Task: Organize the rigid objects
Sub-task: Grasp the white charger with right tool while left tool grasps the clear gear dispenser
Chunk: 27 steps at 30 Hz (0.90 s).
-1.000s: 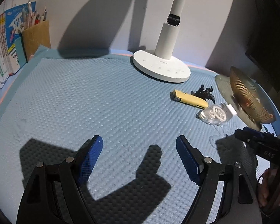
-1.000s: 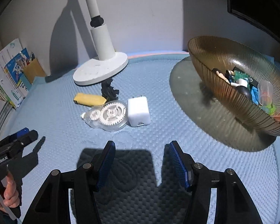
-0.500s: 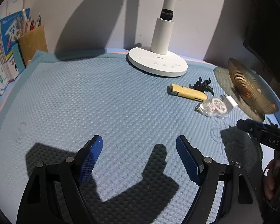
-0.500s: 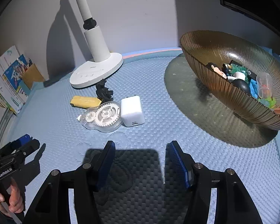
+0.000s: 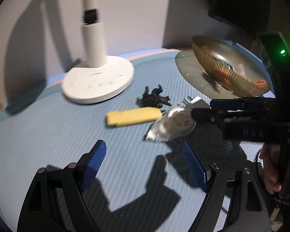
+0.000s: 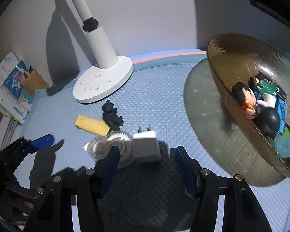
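A white charger point(image 6: 146, 148) lies on the blue mat, just inside the tips of my open right gripper point(image 6: 147, 164), with a gap on both sides. Touching its left side is a clear case with white gears point(image 6: 114, 145). Beyond them lie a yellow block point(image 6: 91, 125) and a black toy point(image 6: 112, 115). In the blurred left wrist view my left gripper point(image 5: 145, 160) stands wide open and holds nothing. It is short of the gear case point(image 5: 172, 125) and the yellow block point(image 5: 133, 116). The amber ribbed bowl point(image 6: 222, 67) at the right holds several small toys.
A white lamp base point(image 6: 102, 85) stands behind the cluster. Books and a brown pen holder point(image 6: 33, 83) sit at the far left against the wall. The right gripper's fingers point(image 5: 224, 102) reach in from the right in the left wrist view, with a hand point(image 5: 270, 174) below them.
My left gripper swung right and rolled, closing in on the cluster. My right gripper moved forward, so the charger now lies between its tips. Neither gripper's opening changed.
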Motion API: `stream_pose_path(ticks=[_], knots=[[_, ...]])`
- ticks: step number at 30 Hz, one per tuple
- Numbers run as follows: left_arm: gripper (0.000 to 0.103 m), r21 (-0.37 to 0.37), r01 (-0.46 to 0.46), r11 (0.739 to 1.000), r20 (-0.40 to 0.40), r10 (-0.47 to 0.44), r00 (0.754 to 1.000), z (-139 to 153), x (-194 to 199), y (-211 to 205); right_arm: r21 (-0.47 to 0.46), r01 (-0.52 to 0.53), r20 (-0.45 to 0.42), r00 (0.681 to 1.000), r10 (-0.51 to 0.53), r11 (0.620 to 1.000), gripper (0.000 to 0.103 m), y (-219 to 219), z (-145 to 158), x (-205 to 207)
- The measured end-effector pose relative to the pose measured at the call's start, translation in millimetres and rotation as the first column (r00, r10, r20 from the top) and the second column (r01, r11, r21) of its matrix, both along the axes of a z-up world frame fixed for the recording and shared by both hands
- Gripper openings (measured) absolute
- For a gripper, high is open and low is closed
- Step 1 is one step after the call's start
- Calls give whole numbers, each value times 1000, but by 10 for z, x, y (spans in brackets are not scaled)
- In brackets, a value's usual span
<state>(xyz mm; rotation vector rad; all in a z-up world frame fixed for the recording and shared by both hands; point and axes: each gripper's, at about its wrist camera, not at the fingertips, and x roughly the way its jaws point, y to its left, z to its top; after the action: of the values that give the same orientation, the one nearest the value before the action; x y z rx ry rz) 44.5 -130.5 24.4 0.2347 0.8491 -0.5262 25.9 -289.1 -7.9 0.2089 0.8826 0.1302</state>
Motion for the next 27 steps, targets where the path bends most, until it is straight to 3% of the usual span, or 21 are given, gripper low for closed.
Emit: stream_pose_path(ticks=[3, 8, 12, 17, 26, 27], knots=[[79, 8, 35, 999, -16, -35, 999, -99, 108, -124, -6, -24, 6, 1000, 24, 1000, 56, 54, -53, 50], [78, -13, 73, 997, -35, -74, 997, -162, 158, -280, 10, -28, 34, 999, 28, 1000, 28, -9, -13, 62], [67, -25, 123, 992, -69, -125, 990, -206, 185, -447, -5, -2, 25, 1000, 2, 1000, 28, -160, 3, -61], [67, -20, 210, 978, -78, -210, 974, -200, 26, -604, -15, 11, 28, 1000, -11, 1000, 28, -325, 2, -235], [65, -6, 145, 989, -52, -145, 988, -248, 196, -731, -48, 21, 36, 999, -20, 999, 30, -320, -90, -215], [61, -6, 136, 991, -48, -137, 989, -251, 201, -730, -40, 23, 38, 999, -21, 999, 30, -330, -94, -208]])
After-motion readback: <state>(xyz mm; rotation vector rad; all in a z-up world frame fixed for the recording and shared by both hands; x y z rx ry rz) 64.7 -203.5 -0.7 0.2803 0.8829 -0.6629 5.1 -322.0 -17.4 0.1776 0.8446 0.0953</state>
